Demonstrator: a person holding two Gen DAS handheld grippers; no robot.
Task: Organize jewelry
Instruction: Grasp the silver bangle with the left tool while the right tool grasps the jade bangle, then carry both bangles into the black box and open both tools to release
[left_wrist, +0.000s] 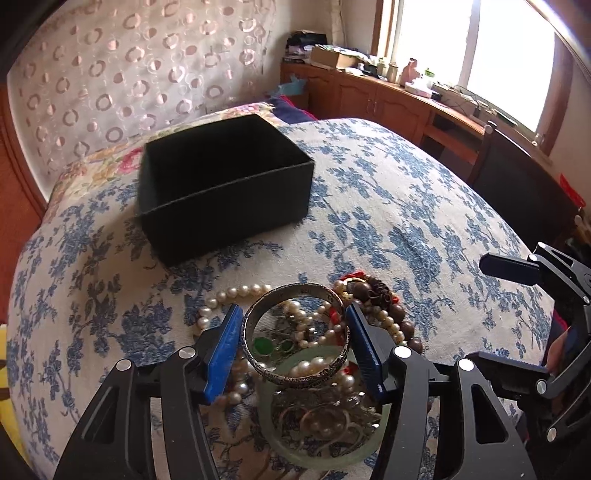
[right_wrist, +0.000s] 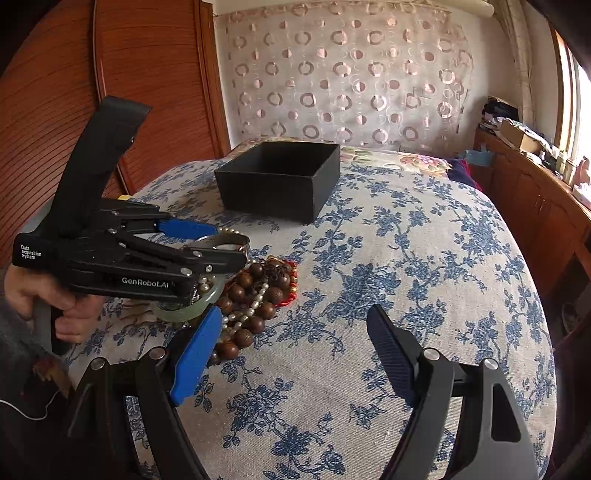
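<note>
The left gripper (left_wrist: 293, 332) pinches a tilted silver bangle (left_wrist: 295, 334) over the jewelry heap (left_wrist: 325, 369) at the bedspread's (left_wrist: 406, 221) near edge, the right gripper (right_wrist: 291, 354) spread beside it, the black box (left_wrist: 221, 184) farther back.

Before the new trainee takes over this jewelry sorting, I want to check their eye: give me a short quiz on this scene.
1. True or false: the black box already holds jewelry.
2. Which piece sits between the left gripper fingers? A) silver bangle B) jade bangle C) wooden beads
3. What lies between the right gripper fingers?

Key: 1. False: what shows of its inside is empty. 2. A. 3. Only the floral cloth; its jaws are open and hold nothing.
</note>
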